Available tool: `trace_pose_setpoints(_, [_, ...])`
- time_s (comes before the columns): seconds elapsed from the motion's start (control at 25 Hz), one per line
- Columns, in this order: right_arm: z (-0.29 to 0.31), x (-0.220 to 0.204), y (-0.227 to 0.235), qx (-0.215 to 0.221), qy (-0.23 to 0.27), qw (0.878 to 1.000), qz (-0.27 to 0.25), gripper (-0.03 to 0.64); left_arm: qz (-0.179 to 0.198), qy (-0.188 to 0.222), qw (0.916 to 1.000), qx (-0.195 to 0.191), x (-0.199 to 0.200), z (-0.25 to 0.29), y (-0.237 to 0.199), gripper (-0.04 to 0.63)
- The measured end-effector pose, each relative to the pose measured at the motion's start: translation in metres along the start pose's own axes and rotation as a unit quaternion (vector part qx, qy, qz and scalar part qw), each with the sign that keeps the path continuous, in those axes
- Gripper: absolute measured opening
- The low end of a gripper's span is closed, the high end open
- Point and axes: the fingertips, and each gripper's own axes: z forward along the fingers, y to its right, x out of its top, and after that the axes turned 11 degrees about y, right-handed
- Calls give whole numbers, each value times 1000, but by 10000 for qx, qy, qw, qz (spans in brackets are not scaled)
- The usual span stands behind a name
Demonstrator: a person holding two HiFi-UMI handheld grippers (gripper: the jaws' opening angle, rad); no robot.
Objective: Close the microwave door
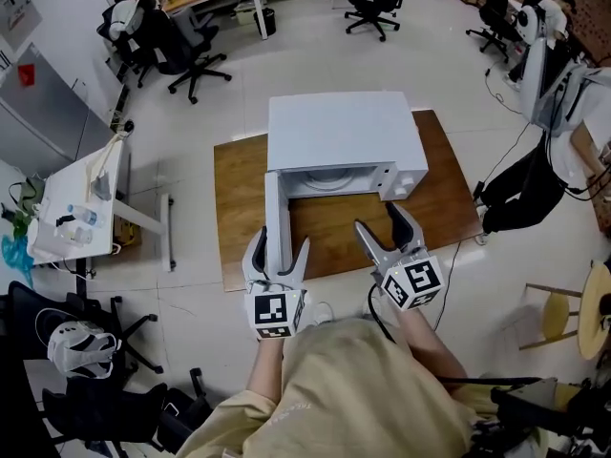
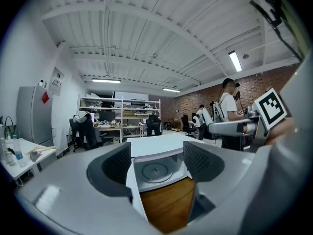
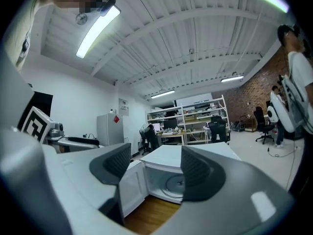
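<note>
— White panel first: where does the flat white microwave door [image 1: 276, 219] lie from us?
— It hangs open from the left front corner of the boxy white microwave [image 1: 344, 132], which sits on the brown wooden tabletop [image 1: 239, 198]. Its long axis runs from that hinge straight toward us, roughly square to the oven's front, so we see it edge-on.
— Which of our tools is nearer?
— Our left tool [image 1: 279, 254], clearly. Its grey jaws stand wide and the door's free edge lies between them. We see no pad pressing on it, so we count that tool as holding nothing.
— And the other?
— Our right tool [image 1: 387, 235] is held out before the oven's right side, jaws moderately apart and empty. It is well to the right of the door, with the open cavity and bare wood between.
— So what does the move turn on?
— We judge it to be a swing about the left hinge: the free edge must travel to our right, then in toward the cavity. The left tool's left-hand jaw is on the door's outer side, so it looks best placed to sweep the door across.
</note>
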Motion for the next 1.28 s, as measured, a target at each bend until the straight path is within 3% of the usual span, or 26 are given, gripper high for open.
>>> trace_pose_setpoints(0.12, [3,5,6,122,34,9999,31,308,-110,-236,9995,-160,-7,4,6,330])
trace_pose_setpoints(0.28, [4,6,29,187,-26,9997,119,308,-400,-904,9927,-691,-30,7,-5,365])
trace_pose_setpoints(0.52, [-8,-1,79,67,74,9998,153,307,355,-2205,9702,-940,-87,-24,-66,475])
trace_pose_setpoints(0.68, [-12,-16,81,64,84,9997,234,301,683,-2548,9545,-1390,-95,-61,-112,506])
trace_pose_setpoints(0.88, [0,-4,78,174,86,9992,343,284,123,-2755,9300,-2429,-57,-95,-145,526])
trace_pose_setpoints(1.12, [4,-10,93,174,-45,9989,425,272,-138,-2842,9188,-2736,-18,-97,-150,526])
trace_pose_setpoints(1.28, [5,-19,93,201,-215,9986,447,272,-540,-3031,8887,-3397,-41,-98,-103,536])
